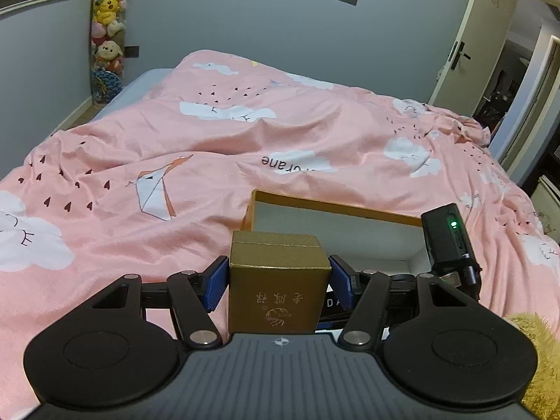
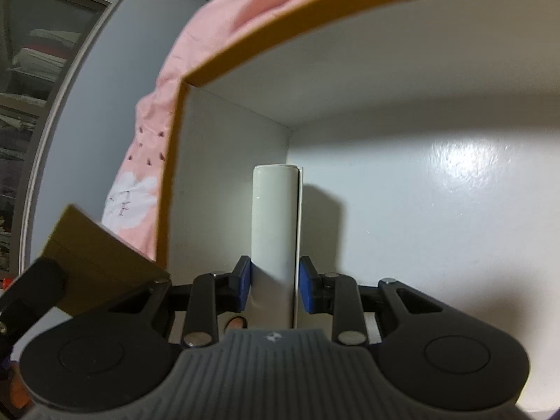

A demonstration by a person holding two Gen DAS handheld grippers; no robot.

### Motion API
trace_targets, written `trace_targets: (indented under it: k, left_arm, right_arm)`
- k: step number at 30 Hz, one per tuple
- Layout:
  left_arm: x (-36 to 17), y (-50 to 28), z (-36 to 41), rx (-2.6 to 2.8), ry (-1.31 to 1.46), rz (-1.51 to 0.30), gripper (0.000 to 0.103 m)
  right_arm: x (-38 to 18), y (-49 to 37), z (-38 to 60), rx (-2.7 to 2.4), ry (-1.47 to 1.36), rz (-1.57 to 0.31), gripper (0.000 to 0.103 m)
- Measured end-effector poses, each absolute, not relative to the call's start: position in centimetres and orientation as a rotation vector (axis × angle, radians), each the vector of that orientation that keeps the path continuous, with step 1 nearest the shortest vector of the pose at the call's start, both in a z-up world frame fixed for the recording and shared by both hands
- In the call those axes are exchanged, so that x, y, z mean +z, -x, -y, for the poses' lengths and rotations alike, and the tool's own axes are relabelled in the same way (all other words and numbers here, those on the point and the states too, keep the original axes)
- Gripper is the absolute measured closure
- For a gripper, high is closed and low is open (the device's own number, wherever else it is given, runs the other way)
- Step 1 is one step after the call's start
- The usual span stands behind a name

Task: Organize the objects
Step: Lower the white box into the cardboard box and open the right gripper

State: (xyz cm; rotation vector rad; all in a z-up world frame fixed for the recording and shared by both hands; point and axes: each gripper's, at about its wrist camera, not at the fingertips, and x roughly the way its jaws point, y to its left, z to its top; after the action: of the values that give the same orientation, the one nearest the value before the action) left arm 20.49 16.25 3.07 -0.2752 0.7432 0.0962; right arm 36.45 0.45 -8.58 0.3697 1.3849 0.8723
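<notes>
Left wrist view first: the left gripper has its blue pads clamped on the flanks of a small gold box, held above the pink duvet, just short of the open tray box. Risk here: the grip sits low on the carton, so a tilt could let it pivot, or the cardboard could crush.

Over to the right wrist: the right gripper is inside the tray box, jaws narrowed around a slim white box whose far end is close to the inner corner. Whether it touches the floor, I cannot tell. Danger: both grippers crowd the same corner, and the gold box could clip the rim or the other tool.
</notes>
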Motion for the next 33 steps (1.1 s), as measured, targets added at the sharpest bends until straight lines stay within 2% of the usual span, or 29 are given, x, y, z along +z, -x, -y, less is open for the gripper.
trace_targets:
  k: [7,11,20,22,24,28,33]
  left_arm:
    - [2.8,-20.9,-16.4,0.096,0.274,-0.744,0.033]
    - [2.7,-21.0,-16.4,0.091,0.279,-0.742,0.033]
    - [3.0,-21.4,-16.1,0.073,0.276,-0.732,0.033]
    - [3.1,-21.8,-15.8,0.065,0.27,-0.732,0.033]
    - [3.0,-22.2,-15.5,0.055,0.269,-0.738,0.033]
    - [2.8,-23.3,-15.0,0.035,0.265,-0.758,0.033]
    - [2.3,-24.8,-14.6,0.038,0.244,-0.77,0.033]
  right_arm:
    - [-9.2,-36.7,-1.1,0.826,-0.311,-1.416,0.071]
    - [-8.9,-36.3,-1.3,0.785,-0.203,-1.397,0.063]
    - [-8.3,-36.1,-0.5,0.761,-0.108,-1.404,0.053]
    - [-8.1,-36.0,-0.2,0.783,-0.102,-1.409,0.055]
    - [-8.4,-35.9,-0.4,0.798,-0.104,-1.421,0.065]
    - [-8.7,-35.8,-1.3,0.852,-0.134,-1.418,0.078]
    - [-8.8,-36.1,-1.0,0.866,-0.145,-1.419,0.078]
